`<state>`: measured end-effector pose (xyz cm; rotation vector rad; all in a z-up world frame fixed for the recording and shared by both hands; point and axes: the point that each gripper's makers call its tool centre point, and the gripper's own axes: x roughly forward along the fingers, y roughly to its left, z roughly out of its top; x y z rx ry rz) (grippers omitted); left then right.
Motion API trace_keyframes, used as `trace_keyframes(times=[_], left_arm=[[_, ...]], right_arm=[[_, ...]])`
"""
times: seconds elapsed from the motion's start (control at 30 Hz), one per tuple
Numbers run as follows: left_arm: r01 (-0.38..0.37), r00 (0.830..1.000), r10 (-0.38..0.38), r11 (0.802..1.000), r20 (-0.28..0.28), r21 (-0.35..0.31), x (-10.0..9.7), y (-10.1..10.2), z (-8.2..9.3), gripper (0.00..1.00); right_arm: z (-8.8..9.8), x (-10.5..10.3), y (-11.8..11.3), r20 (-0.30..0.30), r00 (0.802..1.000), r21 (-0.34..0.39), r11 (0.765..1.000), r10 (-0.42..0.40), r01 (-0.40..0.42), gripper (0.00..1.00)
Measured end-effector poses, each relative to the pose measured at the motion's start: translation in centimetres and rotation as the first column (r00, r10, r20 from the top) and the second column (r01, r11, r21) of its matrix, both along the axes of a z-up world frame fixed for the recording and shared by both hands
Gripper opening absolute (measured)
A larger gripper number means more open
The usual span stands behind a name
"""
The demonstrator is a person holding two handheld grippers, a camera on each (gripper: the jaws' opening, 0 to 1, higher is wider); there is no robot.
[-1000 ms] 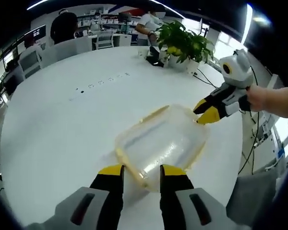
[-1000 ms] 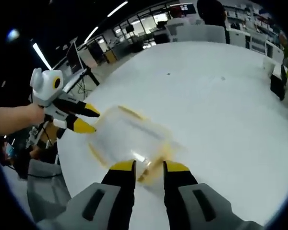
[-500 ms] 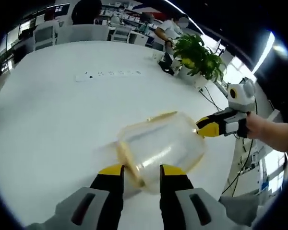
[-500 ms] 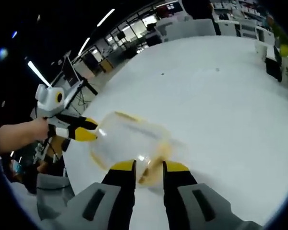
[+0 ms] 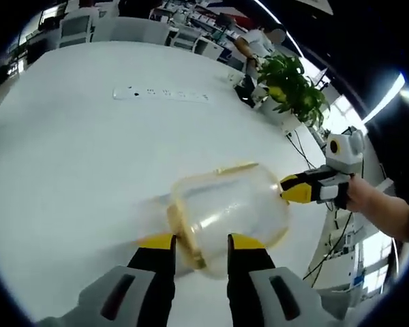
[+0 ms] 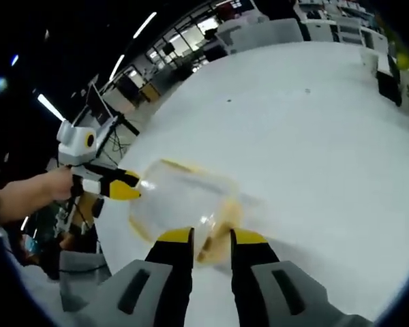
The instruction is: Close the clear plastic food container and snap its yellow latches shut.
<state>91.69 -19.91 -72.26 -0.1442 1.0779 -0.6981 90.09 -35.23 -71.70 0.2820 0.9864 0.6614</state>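
The clear plastic container (image 5: 232,208) with its yellow rim lies on its side just above the white table (image 5: 68,157), held between both grippers. My left gripper (image 5: 201,242) is shut on the near end, where a yellow latch (image 5: 185,235) sits between the jaws. From the right, the right gripper (image 5: 294,191) pinches the far end. In the right gripper view the same container (image 6: 180,201) shows, with my right gripper (image 6: 211,237) shut on its yellow edge and the left gripper (image 6: 126,187), held by a hand, on the opposite end.
A leafy potted plant (image 5: 286,75) and a dark object (image 5: 245,85) stand at the table's far edge. A white power strip (image 5: 160,94) lies mid-table. Chairs and people are beyond. Wide bare tabletop (image 6: 327,136) stretches to the right.
Both views have swung and tilted while the container stayed fixed between each pair of jaws. The opposite gripper's yellow tips, seen apart a second ago, now look pressed together on the container.
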Motion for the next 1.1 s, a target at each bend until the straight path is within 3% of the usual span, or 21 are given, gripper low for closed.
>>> trace_keyframes(times=[0.3, 0.73, 0.97, 1.0, 1.03, 1.1], left_arm=[[-0.036, 0.993, 0.031, 0.998, -0.11, -0.043, -0.1, 0.0, -0.4, 0.22], [-0.007, 0.987, -0.001, 0.999, -0.159, -0.046, 0.5, 0.2, -0.8, 0.2], [-0.007, 0.986, -0.001, 0.999, -0.166, -0.049, 0.9, 0.4, -1.1, 0.19], [-0.006, 0.986, -0.003, 0.999, -0.167, -0.051, 1.0, 0.4, -1.1, 0.19], [-0.032, 0.983, 0.016, 0.996, -0.184, -0.084, 1.0, -0.1, -0.8, 0.18], [-0.022, 0.984, 0.008, 0.997, -0.18, -0.075, 1.0, 0.2, -0.6, 0.17]], right_arm=[[-0.2, 0.1, 0.0, -0.048, 0.999, 0.03, 1.0, -0.006, 0.007, 0.17], [-0.4, 0.1, 0.1, -0.093, 0.995, 0.049, 0.999, 0.027, -0.022, 0.16], [-0.4, 0.1, 0.0, -0.119, 0.993, 0.082, 0.997, 0.019, -0.009, 0.15], [0.0, -0.2, 0.8, -0.124, 0.991, 0.136, 0.99, 0.048, -0.031, 0.14], [-0.3, 0.2, 0.1, -0.139, 0.99, 0.111, 0.994, 0.011, 0.004, 0.14], [0.0, 0.4, 0.2, -0.139, 0.99, 0.137, 0.99, 0.007, 0.012, 0.14]])
